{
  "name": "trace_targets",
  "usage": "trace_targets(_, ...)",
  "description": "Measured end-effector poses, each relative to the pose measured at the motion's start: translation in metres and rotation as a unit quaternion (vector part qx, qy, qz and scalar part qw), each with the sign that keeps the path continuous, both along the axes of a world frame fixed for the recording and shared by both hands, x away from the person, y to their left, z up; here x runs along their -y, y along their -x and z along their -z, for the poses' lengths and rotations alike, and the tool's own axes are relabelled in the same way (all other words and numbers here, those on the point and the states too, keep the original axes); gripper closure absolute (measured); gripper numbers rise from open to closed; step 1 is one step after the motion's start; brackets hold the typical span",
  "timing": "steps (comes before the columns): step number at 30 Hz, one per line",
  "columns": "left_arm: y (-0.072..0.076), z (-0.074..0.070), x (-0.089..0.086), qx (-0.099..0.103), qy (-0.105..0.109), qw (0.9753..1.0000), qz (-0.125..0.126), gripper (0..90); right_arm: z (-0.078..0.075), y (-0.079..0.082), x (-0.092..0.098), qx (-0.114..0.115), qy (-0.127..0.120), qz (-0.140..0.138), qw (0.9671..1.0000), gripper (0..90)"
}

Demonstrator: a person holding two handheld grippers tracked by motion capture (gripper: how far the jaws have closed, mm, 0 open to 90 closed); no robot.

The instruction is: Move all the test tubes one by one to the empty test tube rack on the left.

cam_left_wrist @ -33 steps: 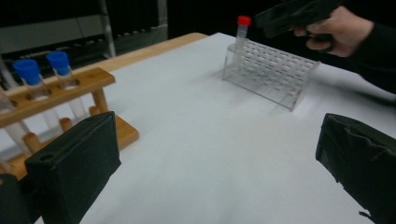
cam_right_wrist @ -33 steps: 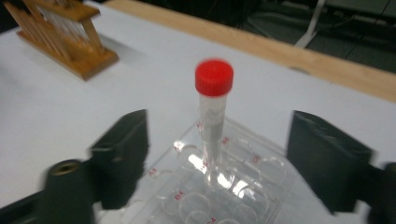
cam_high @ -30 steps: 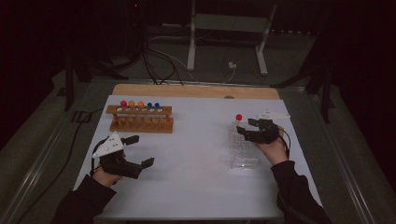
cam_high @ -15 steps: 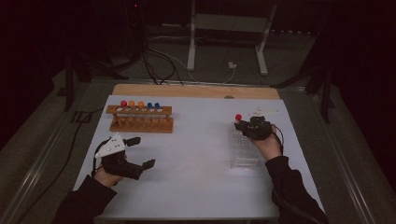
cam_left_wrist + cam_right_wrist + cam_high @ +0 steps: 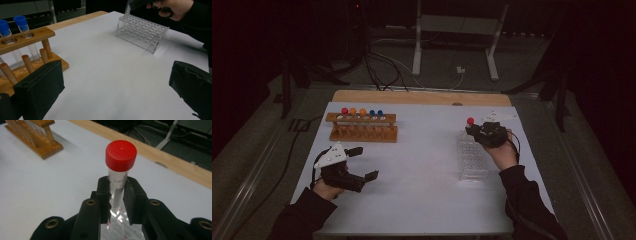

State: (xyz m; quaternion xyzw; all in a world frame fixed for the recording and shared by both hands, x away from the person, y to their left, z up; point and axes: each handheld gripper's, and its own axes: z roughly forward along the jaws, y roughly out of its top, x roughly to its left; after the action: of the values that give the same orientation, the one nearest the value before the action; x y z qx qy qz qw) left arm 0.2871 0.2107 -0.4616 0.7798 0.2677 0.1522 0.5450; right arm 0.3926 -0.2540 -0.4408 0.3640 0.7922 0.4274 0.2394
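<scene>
The right tongs [image 5: 117, 195] are pinching a red-capped tube [image 5: 119, 173] upright over the far end of the clear rack [image 5: 473, 159], near the desk's right edge. The left tongs [image 5: 360, 163] rest spread wide near the front left corner.

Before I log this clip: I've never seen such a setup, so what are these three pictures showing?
A person holds a hand-operated claw in each hand; no robot arm is involved. The high view looks down on the white table; the other two pictures come from cameras riding on each claw. A wooden test tube rack with capped tubes stands at the left, a clear plastic rack at the right. The right claw grips a red-capped tube over the clear rack. The left claw is open, holding nothing.
</scene>
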Motion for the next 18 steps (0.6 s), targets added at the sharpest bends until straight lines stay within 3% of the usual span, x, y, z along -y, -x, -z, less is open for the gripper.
trace_targets(10, -0.001, -0.004, 0.006, -0.012, -0.003, 0.9999, 0.011, 0.6, -0.032, 0.016, 0.002, 0.031, -0.009, -0.007, 0.9995, 75.8)
trace_targets(18, 0.0, -0.011, 0.015, -0.016, -0.013, 0.9997, 0.015, 0.6, -0.044, 0.032, -0.008, 0.033, -0.02, -0.034, 0.9986, 75.8)
